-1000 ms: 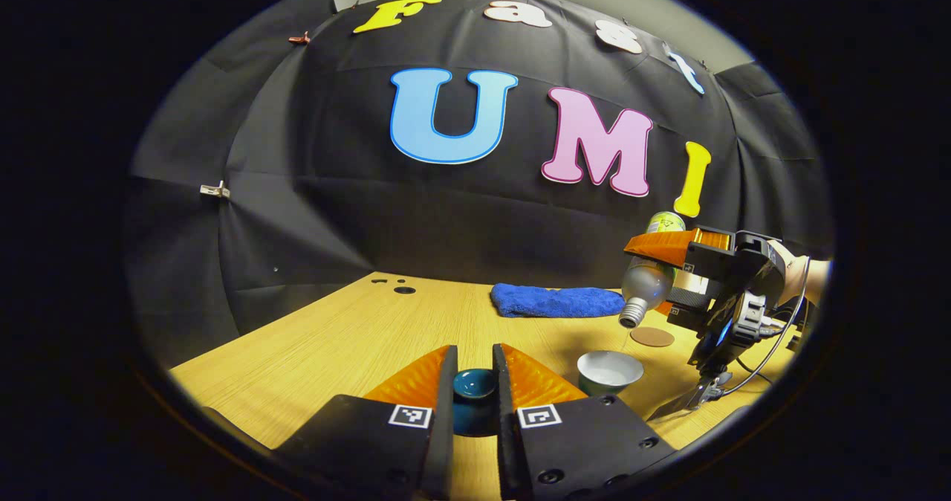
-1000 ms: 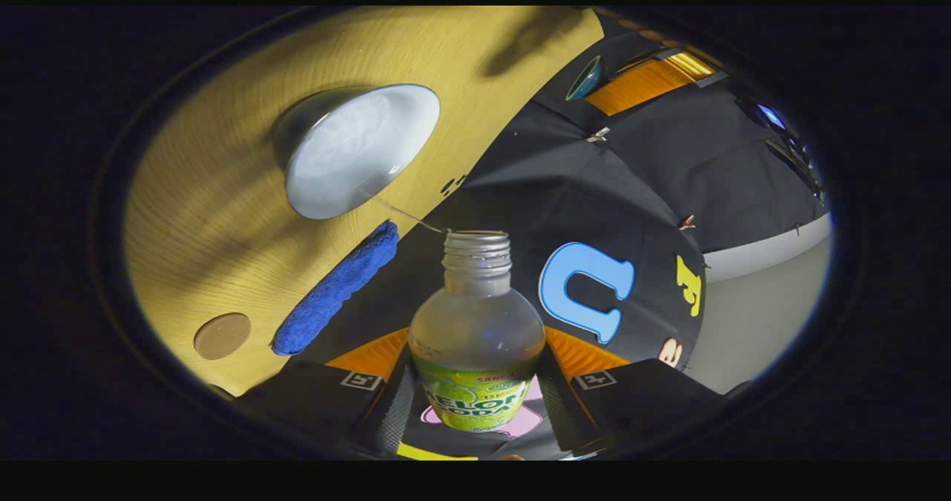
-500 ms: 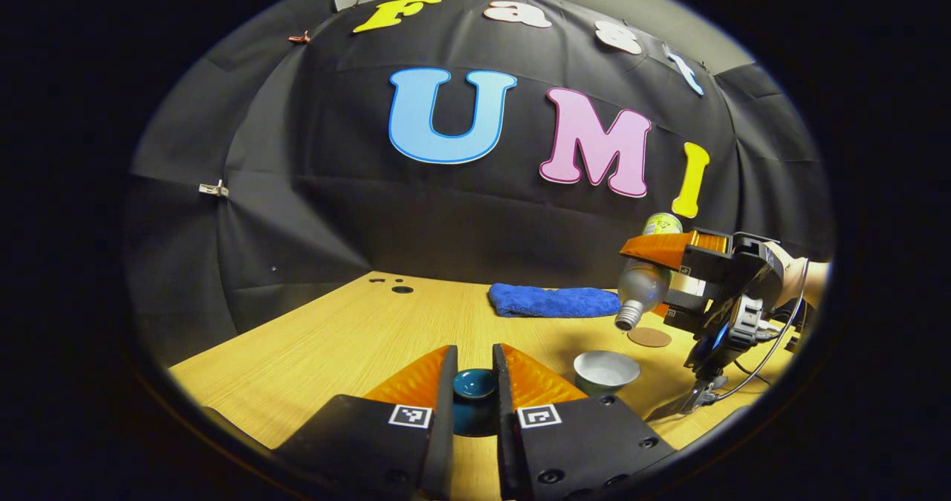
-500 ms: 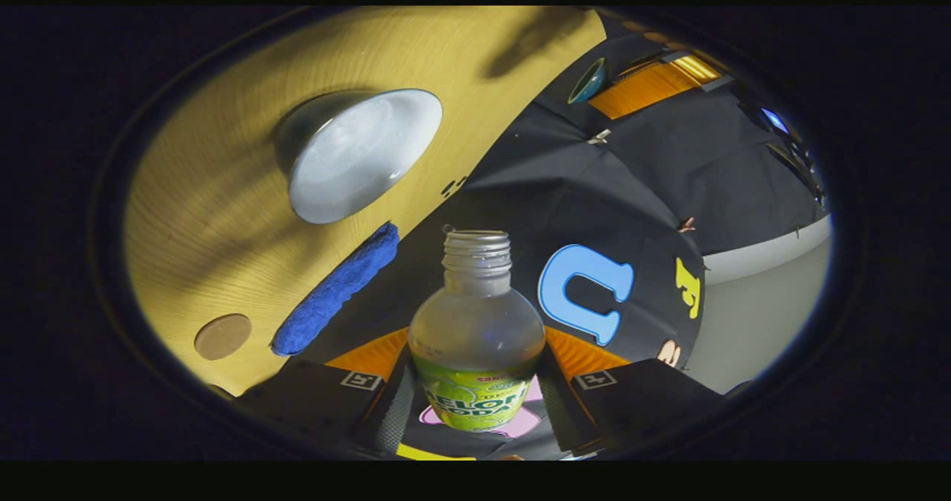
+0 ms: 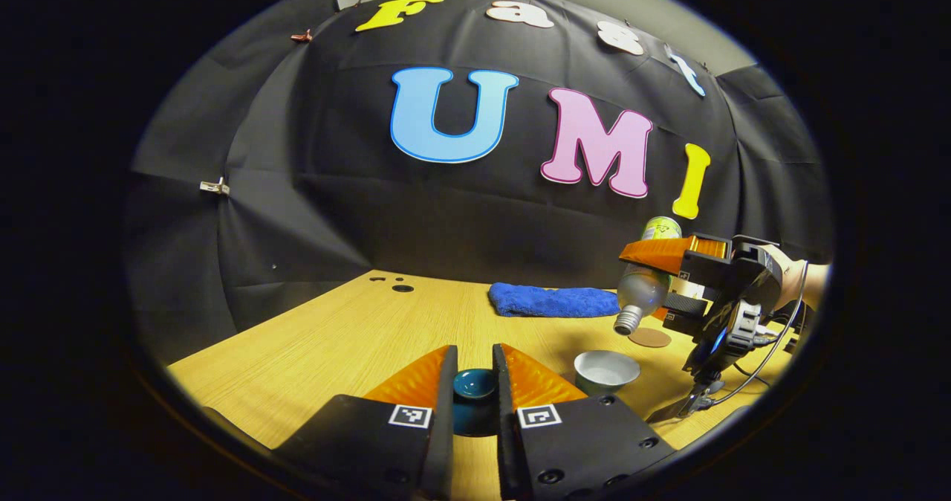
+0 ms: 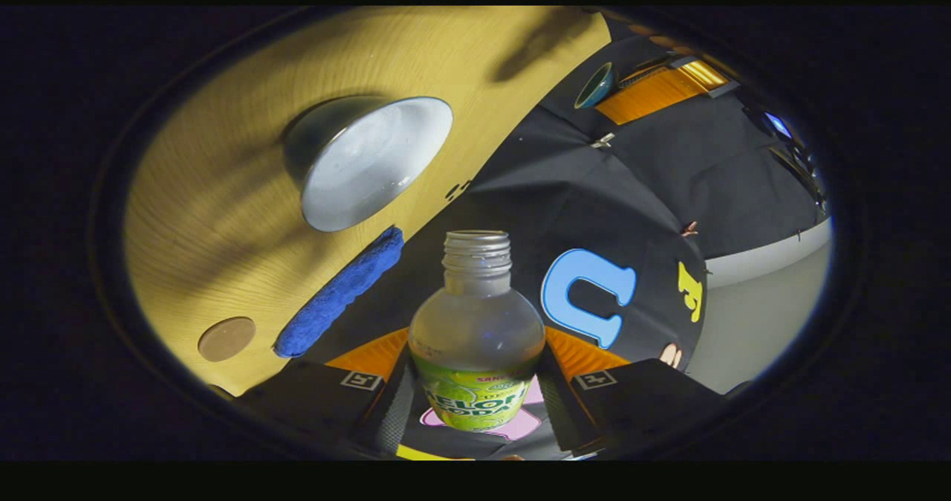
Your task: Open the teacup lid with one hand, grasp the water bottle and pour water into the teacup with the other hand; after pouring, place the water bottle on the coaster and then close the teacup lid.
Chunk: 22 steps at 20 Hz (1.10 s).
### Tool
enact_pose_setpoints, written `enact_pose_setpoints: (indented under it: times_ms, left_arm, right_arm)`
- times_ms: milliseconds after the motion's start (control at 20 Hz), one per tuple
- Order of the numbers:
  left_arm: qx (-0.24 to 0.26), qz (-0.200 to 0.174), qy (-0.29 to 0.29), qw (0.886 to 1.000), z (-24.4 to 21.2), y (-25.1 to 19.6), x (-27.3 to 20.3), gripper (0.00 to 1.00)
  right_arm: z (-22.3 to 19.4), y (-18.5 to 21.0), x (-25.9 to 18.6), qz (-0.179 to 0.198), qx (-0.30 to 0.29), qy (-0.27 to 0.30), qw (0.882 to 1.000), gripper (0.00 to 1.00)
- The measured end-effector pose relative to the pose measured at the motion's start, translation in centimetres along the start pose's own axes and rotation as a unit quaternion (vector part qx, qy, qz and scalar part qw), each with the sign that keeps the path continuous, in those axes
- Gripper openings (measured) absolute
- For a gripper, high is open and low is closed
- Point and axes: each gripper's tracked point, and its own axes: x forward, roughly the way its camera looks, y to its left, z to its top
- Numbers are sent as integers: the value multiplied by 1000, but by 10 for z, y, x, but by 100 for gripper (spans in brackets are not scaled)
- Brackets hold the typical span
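Glossy glazed teacup [image 6: 369, 160] (matt wood-grain table [image 5: 349, 337]), fuzzy cloth [image 5: 553, 300].

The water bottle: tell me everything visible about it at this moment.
The water bottle is clear plastic with a rounded shoulder, a short threaded neck and an uncapped mouth; a green label wraps its body. The right gripper holds it, one finger on each side of the body. In the left gripper view the bottle is tilted mouth-down above the table, just beyond the open teacup and in front of the coaster. No stream shows at the mouth.
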Motion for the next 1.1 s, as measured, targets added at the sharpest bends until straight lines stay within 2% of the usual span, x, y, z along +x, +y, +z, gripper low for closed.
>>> enact_pose_setpoints:
  times_ms: [250,350,500,700,800,900,1100]
  left_arm:
    - [1,-1,1,1000,1,-2,1,28]
    - [1,1,0,1000,2,-2,-1,28]
    - [2,3,0,1000,2,-3,-3,28]
    - [-4,-1,6,1000,2,-9,-3,28]
    - [-3,-5,6,1000,4,-16,-4,28]
    - [1,-7,3,1000,7,-19,-5,28]
    - [12,-13,-3,1000,14,-30,-6,28]
  right_arm:
    - [-3,0,0,3,10,6,1000,78]
    - [-6,3,-3,8,32,9,999,78]
    - [-12,16,-12,27,113,21,993,78]
    - [-21,19,-28,47,241,44,968,78]
    - [-32,17,-31,52,313,61,946,78]
    - [-38,25,-42,67,406,81,908,78]
    - [-66,35,-61,70,572,134,806,78]
